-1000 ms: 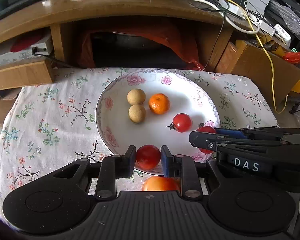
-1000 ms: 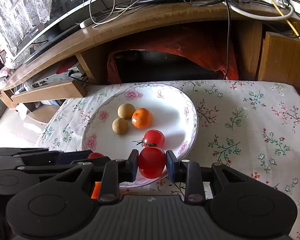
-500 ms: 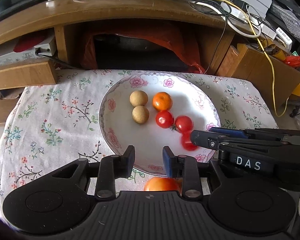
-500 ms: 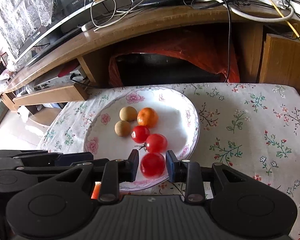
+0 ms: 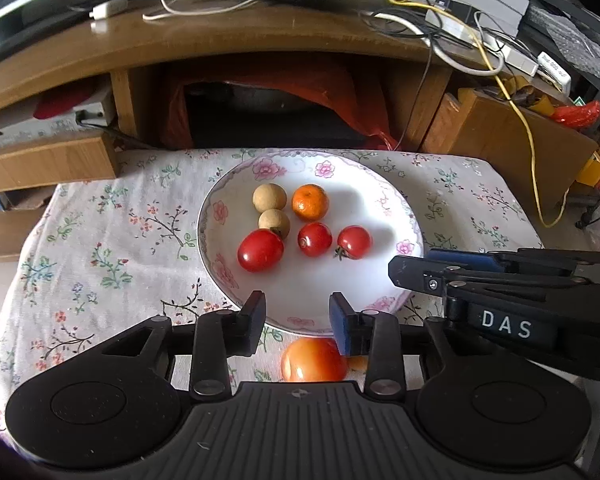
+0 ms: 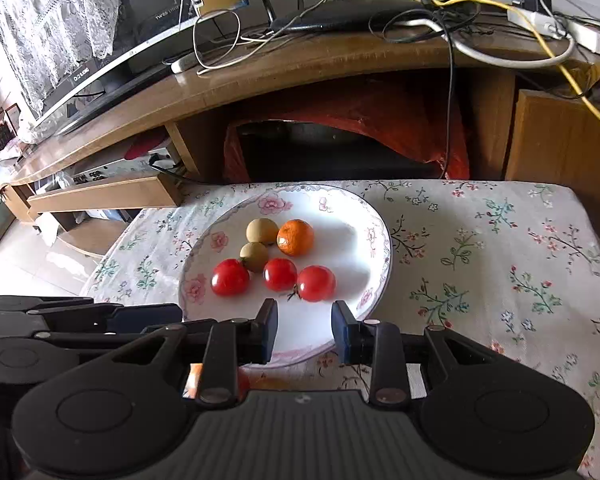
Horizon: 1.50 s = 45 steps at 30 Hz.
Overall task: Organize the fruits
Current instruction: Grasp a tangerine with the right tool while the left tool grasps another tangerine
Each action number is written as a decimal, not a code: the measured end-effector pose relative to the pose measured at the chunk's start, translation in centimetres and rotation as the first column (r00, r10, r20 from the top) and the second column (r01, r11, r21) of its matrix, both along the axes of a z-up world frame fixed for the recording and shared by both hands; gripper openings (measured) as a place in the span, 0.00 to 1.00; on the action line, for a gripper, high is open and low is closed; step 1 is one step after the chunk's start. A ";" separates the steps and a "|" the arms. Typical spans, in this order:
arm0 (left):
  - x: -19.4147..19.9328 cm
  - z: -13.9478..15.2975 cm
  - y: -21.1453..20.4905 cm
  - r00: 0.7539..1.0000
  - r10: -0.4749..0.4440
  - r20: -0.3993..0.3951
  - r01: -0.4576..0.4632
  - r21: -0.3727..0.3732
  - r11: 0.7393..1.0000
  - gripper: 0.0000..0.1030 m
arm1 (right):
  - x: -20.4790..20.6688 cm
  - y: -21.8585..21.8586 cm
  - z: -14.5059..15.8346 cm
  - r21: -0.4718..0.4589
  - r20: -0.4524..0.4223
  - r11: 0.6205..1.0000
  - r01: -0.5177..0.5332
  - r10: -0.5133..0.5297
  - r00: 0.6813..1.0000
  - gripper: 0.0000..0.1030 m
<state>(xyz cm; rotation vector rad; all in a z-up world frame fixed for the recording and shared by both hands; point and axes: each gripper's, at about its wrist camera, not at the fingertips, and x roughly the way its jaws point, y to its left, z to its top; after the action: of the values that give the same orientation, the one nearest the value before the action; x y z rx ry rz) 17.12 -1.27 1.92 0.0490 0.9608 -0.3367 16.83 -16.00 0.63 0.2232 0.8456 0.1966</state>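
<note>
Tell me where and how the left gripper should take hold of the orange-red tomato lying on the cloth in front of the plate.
Grip the round orange-red tomato across its widest middle, probably from above. It lies on the floral cloth near the white flowered plate, below the open left gripper, beside its right finger.

We see a round white ceramic plate (image 5: pixel 396 216) whose rim carries pink roses and a thin grey-lilac scroll border. On it lie three glossy red cherry tomatoes (image 5: pixel 260 250), one bright orange mandarin (image 5: pixel 310 201) and two dull tan-beige round longans (image 5: pixel 269 197). Under the plate the table wears a white cotton cloth (image 5: pixel 112 248) printed with small pink, red and blue flowers on dark twigs with green leaves. Another fruit, orange-red and shiny (image 5: pixel 314 360), shows on the cloth. Each black plastic hand-held gripper (image 5: pixel 298 322) has blue pads (image 5: pixel 342 330); one bears white letters "DAS".
</note>
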 end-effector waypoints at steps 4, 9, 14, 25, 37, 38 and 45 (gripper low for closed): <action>-1.0 0.4 -0.1 1.000 -0.010 0.008 0.010 -0.002 1.000 0.45 | -1.3 0.0 0.6 -0.016 0.005 1.000 0.003 -0.003 1.000 0.23; -2.4 0.5 -0.2 1.000 -0.028 0.005 0.028 -0.003 1.000 0.49 | -3.0 -0.1 0.8 -0.031 -0.003 0.999 0.012 -0.012 1.000 0.23; -3.7 0.4 0.0 0.999 -0.037 0.001 0.037 -0.004 0.999 0.52 | -4.9 -0.1 1.0 -0.046 -0.013 0.999 0.010 -0.010 1.000 0.23; -5.1 -0.2 0.3 0.999 -0.044 -0.029 0.044 -0.013 0.999 0.56 | -8.2 0.4 -0.7 -0.077 -0.083 0.997 -0.017 0.011 0.996 0.23; -5.7 -0.1 1.2 0.998 -0.038 -0.043 0.036 -0.041 0.999 0.60 | -8.1 2.1 -2.8 -0.092 -0.139 0.989 -0.113 0.100 0.985 0.23; -5.7 -0.1 1.2 0.998 -0.038 -0.043 0.037 -0.044 0.998 0.60 | -8.1 2.3 -2.9 -0.100 -0.137 0.988 -0.117 0.103 0.985 0.23; -5.7 -0.8 1.1 0.997 -0.050 -0.066 0.047 -0.047 0.998 0.60 | -7.5 2.7 -4.0 -0.109 -0.155 0.984 -0.140 0.122 0.980 0.25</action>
<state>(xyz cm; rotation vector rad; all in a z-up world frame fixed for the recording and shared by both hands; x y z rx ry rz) 11.47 -0.15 1.12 0.0196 1.0188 -0.4067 9.35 -13.27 -3.38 0.0701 1.0171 0.2548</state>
